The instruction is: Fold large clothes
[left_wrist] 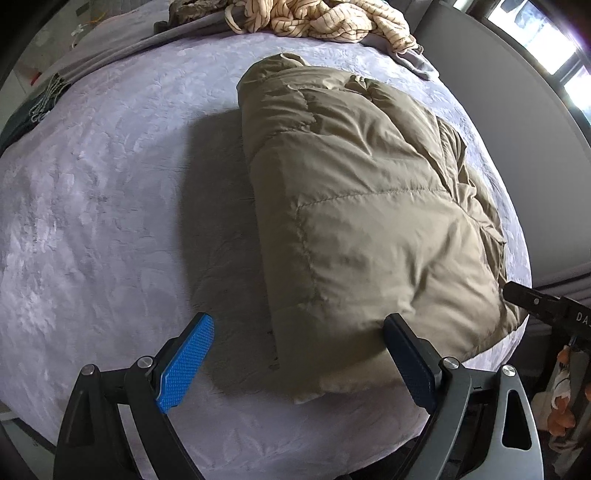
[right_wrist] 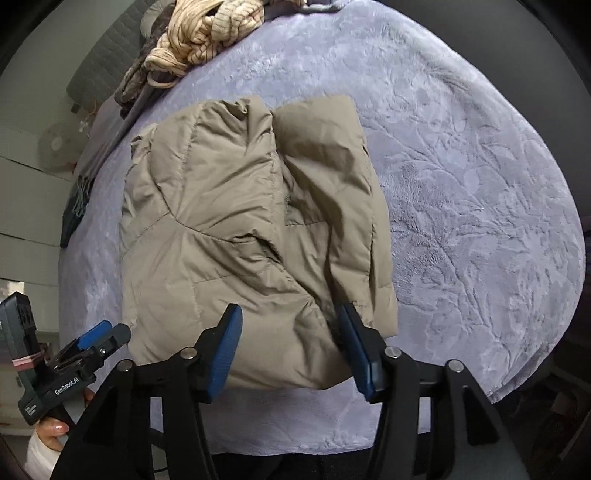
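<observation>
I am hovering both grippers over a tan padded jacket lying folded into a thick bundle on the lavender bedspread. The left gripper is standing with its fingers wide apart and nothing between them; the bundle's near left corner is lying just ahead of its right finger, while its left finger is hanging over bare bedspread. The right gripper is holding its fingers partly apart over the bundle's near edge, and I cannot see either one pressing the cloth.

I am judging this fold as laid down and let go, with the sleeves already tucked inside. The next move is calling for either one more fold across the bundle or lifting it aside, both fingers closing on the near edge through all layers, since the puffy filling is likely to spring open.

Beyond the fingers, a striped cream garment is lying in a heap at the far edge of the bed, well apart from the jacket, with grey cloth beside it. Nothing is blocking the way.
</observation>
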The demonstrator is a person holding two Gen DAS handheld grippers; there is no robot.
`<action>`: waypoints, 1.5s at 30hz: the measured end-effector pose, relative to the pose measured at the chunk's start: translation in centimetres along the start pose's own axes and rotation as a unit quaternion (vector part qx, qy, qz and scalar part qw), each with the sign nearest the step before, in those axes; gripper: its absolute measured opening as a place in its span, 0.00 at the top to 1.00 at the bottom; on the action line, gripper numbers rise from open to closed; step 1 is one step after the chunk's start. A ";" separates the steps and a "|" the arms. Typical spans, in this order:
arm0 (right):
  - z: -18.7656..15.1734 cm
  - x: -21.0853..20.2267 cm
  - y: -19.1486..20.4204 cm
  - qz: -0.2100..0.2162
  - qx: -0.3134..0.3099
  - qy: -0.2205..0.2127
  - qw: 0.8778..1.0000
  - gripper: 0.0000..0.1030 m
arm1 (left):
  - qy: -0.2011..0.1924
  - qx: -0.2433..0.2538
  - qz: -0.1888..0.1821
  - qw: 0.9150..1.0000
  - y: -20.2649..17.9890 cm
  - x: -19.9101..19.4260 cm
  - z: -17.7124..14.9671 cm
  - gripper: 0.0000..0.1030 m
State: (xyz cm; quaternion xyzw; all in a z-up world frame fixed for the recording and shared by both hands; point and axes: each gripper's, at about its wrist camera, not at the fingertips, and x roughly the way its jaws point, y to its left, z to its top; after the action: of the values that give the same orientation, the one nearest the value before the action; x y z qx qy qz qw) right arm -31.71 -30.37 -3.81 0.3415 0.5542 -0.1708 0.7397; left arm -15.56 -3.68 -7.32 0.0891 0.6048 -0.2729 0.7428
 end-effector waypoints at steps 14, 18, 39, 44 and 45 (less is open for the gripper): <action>-2.1 -1.4 1.7 -0.012 0.009 -0.030 0.999 0.24 | -0.010 0.013 0.007 1.000 1.7 -1.1 -1.2 0.00; -1.0 -1.6 1.7 -0.007 0.004 -0.028 1.000 0.24 | -0.009 0.003 0.011 1.000 2.1 -0.7 -0.4 0.00; 10.4 2.4 -5.2 0.058 0.017 0.019 0.998 0.13 | 0.000 -0.102 0.018 0.995 3.0 3.6 6.9 0.00; 11.3 4.5 -7.9 0.100 0.055 0.041 0.993 0.13 | 0.012 -0.129 -0.078 0.989 4.2 5.0 7.7 0.00; 11.5 5.1 -8.4 0.117 0.063 0.046 0.990 0.13 | 0.014 -0.133 -0.096 0.986 4.5 5.5 7.9 0.00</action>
State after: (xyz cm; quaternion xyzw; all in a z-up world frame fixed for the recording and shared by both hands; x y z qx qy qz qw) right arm -27.27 -43.62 -9.48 0.4580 0.5318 -0.1016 0.7050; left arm -5.86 -5.17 -11.41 -0.0649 0.6520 -0.2588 0.7097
